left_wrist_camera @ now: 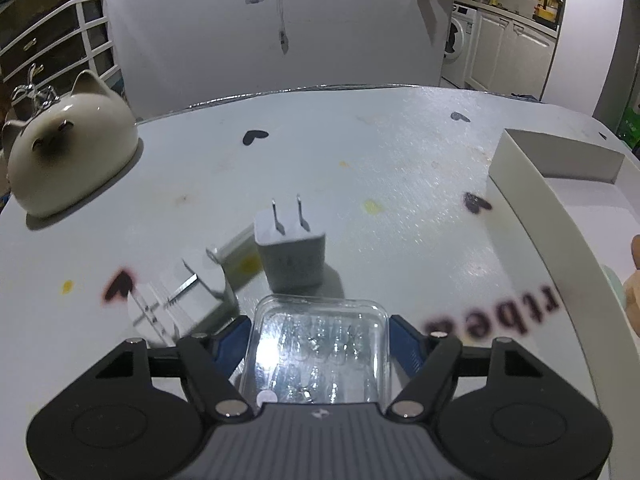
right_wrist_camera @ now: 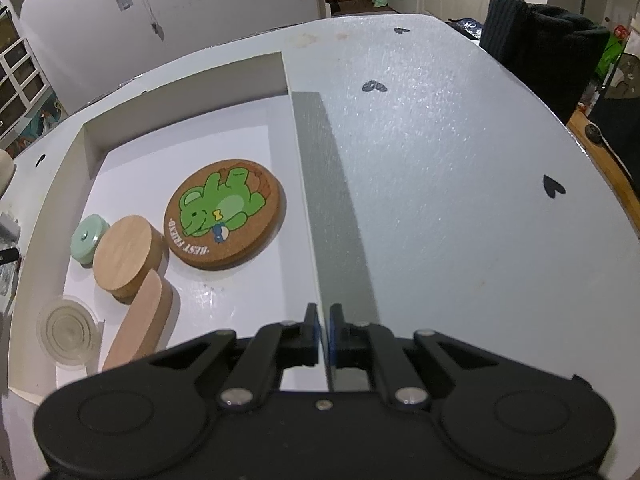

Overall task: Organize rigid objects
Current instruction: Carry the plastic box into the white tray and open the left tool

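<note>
My left gripper [left_wrist_camera: 320,334] is shut on a clear plastic box [left_wrist_camera: 316,356] and holds it low over the table. Just ahead stand a white plug charger [left_wrist_camera: 289,255] with prongs up, a second white adapter [left_wrist_camera: 188,300] lying to its left, and a small white bar [left_wrist_camera: 236,246] between them. My right gripper [right_wrist_camera: 323,330] is shut on the right wall [right_wrist_camera: 306,200] of the shallow white box. Inside that box lie a cork bear coaster [right_wrist_camera: 226,216], a round wooden lid [right_wrist_camera: 124,252], a pink wooden block [right_wrist_camera: 140,324], a mint knob [right_wrist_camera: 90,238] and a clear round lid [right_wrist_camera: 68,330].
A cream cat-shaped ceramic bowl [left_wrist_camera: 68,152] sits upside down at the table's far left. The white box's corner [left_wrist_camera: 556,156] shows at the right of the left wrist view. The white table [right_wrist_camera: 440,160] has small black heart marks. A dark chair [right_wrist_camera: 540,40] stands beyond the right edge.
</note>
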Tool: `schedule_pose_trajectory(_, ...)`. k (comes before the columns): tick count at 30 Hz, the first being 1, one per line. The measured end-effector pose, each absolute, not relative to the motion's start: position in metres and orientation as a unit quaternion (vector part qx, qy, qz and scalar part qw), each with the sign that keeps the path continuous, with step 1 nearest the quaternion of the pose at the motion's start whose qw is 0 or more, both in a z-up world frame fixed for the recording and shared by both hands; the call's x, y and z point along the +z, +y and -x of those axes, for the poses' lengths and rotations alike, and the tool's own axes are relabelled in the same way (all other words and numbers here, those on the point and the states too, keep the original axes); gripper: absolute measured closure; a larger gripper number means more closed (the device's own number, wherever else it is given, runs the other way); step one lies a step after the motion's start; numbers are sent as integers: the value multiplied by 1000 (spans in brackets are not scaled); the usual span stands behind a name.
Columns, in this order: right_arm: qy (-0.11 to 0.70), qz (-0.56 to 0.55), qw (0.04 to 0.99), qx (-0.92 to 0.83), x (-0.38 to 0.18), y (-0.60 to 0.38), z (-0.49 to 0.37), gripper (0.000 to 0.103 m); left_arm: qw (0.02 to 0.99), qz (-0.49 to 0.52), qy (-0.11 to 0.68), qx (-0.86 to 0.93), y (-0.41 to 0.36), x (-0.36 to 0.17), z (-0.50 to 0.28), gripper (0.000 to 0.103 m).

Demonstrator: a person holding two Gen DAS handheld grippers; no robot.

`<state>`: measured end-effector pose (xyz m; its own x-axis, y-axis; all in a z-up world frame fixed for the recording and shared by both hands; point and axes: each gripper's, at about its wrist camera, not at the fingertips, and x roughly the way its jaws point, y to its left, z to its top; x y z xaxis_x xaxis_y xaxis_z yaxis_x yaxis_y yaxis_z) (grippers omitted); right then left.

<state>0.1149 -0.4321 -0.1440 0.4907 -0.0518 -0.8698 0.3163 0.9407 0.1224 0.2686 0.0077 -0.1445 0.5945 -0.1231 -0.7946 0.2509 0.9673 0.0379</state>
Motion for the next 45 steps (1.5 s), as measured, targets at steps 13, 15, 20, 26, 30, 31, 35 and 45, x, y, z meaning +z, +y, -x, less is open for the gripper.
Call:
schedule_pose_trajectory(13, 499, -139, 849, -108, -149, -433, -117, 98, 895, 23, 414, -162, -38, -91, -220, 30)
schedule_pose_trajectory(15, 498, -139, 849, -108, -150, -433, -116, 98, 895, 33, 406, -183, -50, -80, -215, 30)
schedule_pose_trajectory(20, 495, -143, 850, -107, -150, -434, -115, 97, 885, 52, 392, -244, -84, -52, -205, 30)
schedule_pose_trajectory(26, 491, -145, 852, -107, -150, -434, -113, 97, 861, 48, 404, -306, -128, -42, -200, 30)
schedule_pose_trajectory(30, 490, -145, 853, -106, -150, -435, -112, 97, 850, 28, 421, -314, -158, -51, -212, 30)
schedule_pose_trajectory(31, 491, -145, 853, -106, -150, -435, -112, 97, 846, 23, 429, -317, -166, -54, -217, 30)
schedule_pose_trajectory(35, 490, -145, 853, -106, -150, -435, -112, 97, 834, 4, 449, -320, -191, -66, -235, 30)
schedule_pose_trajectory(45, 489, -145, 853, -105, -150, -435, -111, 97, 806, -49, 505, -305, -234, -95, -278, 32)
